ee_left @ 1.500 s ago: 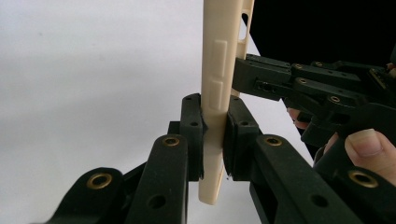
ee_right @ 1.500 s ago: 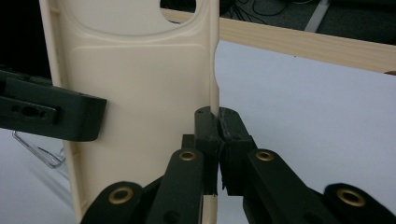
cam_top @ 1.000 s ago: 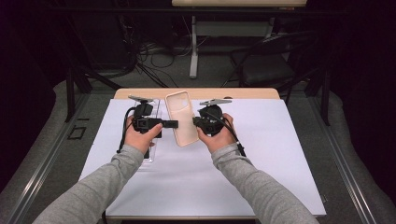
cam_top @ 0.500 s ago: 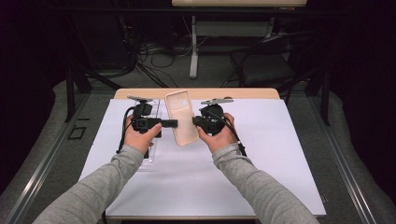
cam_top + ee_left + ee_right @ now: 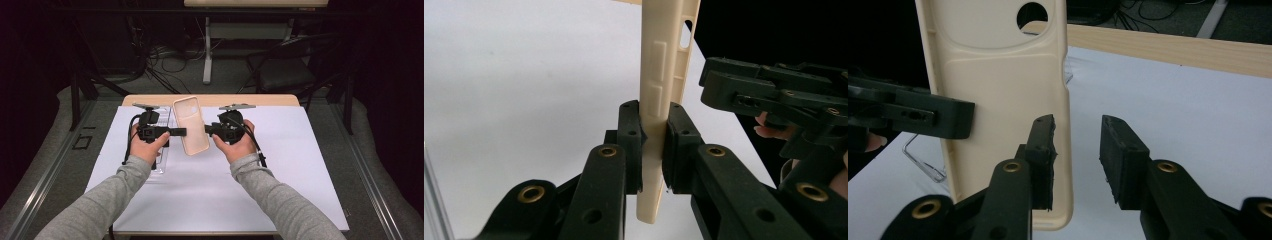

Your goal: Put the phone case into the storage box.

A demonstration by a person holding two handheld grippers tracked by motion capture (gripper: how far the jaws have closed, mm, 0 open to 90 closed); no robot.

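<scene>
Holding a cream, smooth plastic phone case (image 5: 190,126) with rounded corners above the white paper-covered table (image 5: 300,165), I have it clamped in my left gripper (image 5: 176,132), whose black ribbed jaws press together on one long edge. In the left gripper view the case (image 5: 659,100) stands on edge between the pads, showing moulded button bumps and a slot cut in its side wall. In the right gripper view its hollow inner face (image 5: 1003,100) is matte, with a raised rim and a round camera hole near the top. My right gripper (image 5: 1077,150) has its jaws spread, one pad just in front of the case's near edge, the other out over bare table; whether the pad touches, I cannot tell. From above, the right gripper (image 5: 210,131) sits just beside the case. A clear, thin plastic stand (image 5: 162,150) lies on the table under my left hand (image 5: 147,145). Against the frame from half a second ago, case, hands and both grippers sit in the same places, with no visible shift.
</scene>
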